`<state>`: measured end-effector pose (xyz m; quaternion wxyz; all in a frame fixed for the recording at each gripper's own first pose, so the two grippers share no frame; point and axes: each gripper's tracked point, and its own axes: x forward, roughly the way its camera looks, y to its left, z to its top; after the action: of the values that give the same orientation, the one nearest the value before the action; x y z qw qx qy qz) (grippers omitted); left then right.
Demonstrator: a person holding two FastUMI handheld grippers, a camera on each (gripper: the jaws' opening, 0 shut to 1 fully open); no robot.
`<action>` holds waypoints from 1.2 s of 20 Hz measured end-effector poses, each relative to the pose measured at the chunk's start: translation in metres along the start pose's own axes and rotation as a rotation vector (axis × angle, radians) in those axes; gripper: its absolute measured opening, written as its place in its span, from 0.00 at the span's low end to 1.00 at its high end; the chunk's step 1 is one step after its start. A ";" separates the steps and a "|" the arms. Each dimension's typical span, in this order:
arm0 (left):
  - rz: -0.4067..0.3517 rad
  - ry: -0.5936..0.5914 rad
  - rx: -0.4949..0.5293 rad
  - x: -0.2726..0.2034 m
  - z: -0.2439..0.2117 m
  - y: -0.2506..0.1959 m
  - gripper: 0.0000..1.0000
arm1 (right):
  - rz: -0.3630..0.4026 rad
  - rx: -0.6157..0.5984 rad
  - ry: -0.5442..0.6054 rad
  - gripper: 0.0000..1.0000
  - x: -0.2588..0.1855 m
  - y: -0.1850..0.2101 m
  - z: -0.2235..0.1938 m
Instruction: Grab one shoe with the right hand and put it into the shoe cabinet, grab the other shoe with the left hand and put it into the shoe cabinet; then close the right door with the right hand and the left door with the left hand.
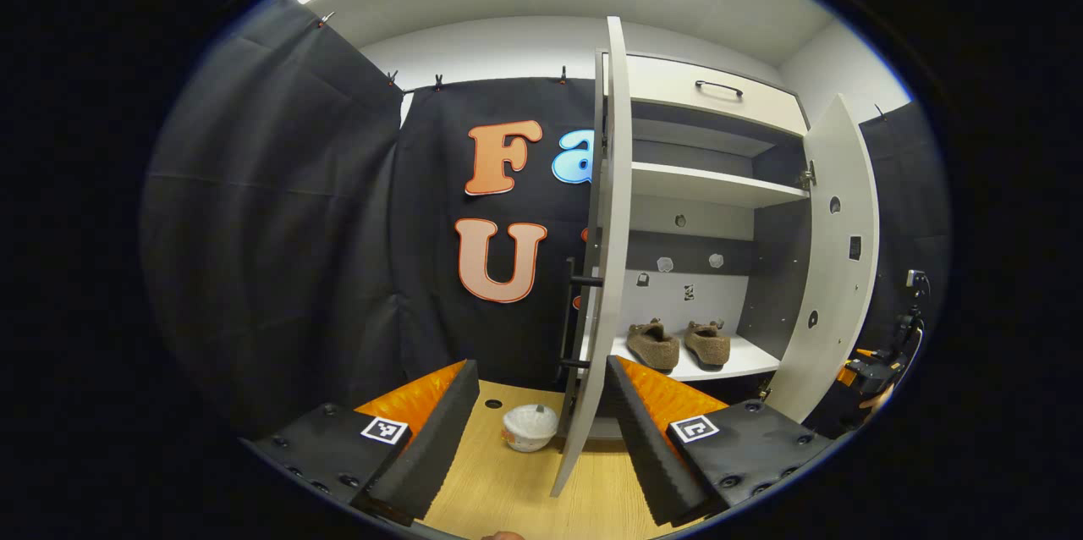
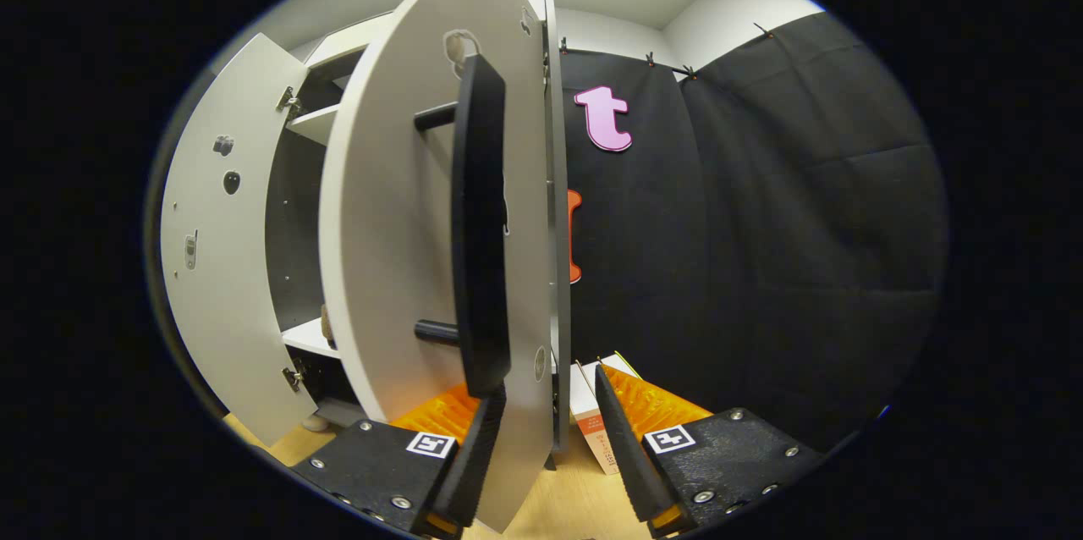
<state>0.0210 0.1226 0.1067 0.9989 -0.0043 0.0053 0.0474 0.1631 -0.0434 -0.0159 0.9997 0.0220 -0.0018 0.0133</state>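
Inside, two shoes (image 1: 677,344) sit shelved; two doors (image 1: 605,269) ajar; both grippers (image 1: 541,438) released.

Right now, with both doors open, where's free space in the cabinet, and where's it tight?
Free: the middle shelf is bare, and so is the bottom shelf right of the two shoes, toward the right door. Tight: the left door edge stands between the left gripper fingers, with a white bowl on the floor beside it; the right gripper straddles the right door's edge.

Each gripper, left gripper (image 1: 541,438) and right gripper (image 2: 541,455), had dark screw-studded finger mounts, ridged inner faces, and a square black-and-white marker at 7 and 5 o'clock.
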 end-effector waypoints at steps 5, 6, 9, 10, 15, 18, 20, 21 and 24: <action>0.011 0.014 0.020 0.006 -0.006 0.017 0.97 | 0.029 0.000 -0.011 0.72 0.010 0.029 -0.002; 0.008 0.017 0.017 0.006 -0.007 0.018 0.94 | 0.034 -0.001 -0.009 0.72 0.013 0.035 -0.004; 0.005 0.028 0.011 0.012 -0.013 0.022 0.94 | 0.041 0.023 0.003 0.80 0.026 0.048 -0.009; 0.004 0.034 0.011 0.014 -0.016 0.023 0.94 | 0.050 0.035 0.009 0.83 0.031 0.054 -0.012; 0.004 0.062 0.009 0.026 -0.032 0.028 0.94 | 0.091 0.021 0.050 0.92 0.063 0.085 -0.026; -0.009 0.081 0.001 0.033 -0.047 0.031 0.95 | 0.088 0.007 0.034 0.91 0.059 0.083 -0.022; -0.025 0.092 -0.008 0.040 -0.057 0.033 0.95 | 0.095 0.015 0.043 0.91 0.063 0.084 -0.023; -0.035 0.098 -0.016 0.044 -0.062 0.034 0.97 | 0.097 0.012 0.047 0.91 0.064 0.084 -0.023; -0.056 0.118 -0.021 0.055 -0.083 0.034 0.97 | 0.088 -0.021 0.047 0.91 0.065 0.086 -0.022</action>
<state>0.0719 0.1605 0.0231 0.9976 -0.0178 0.0635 0.0192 0.2264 0.0453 -0.0338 0.9981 0.0113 0.0205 0.0578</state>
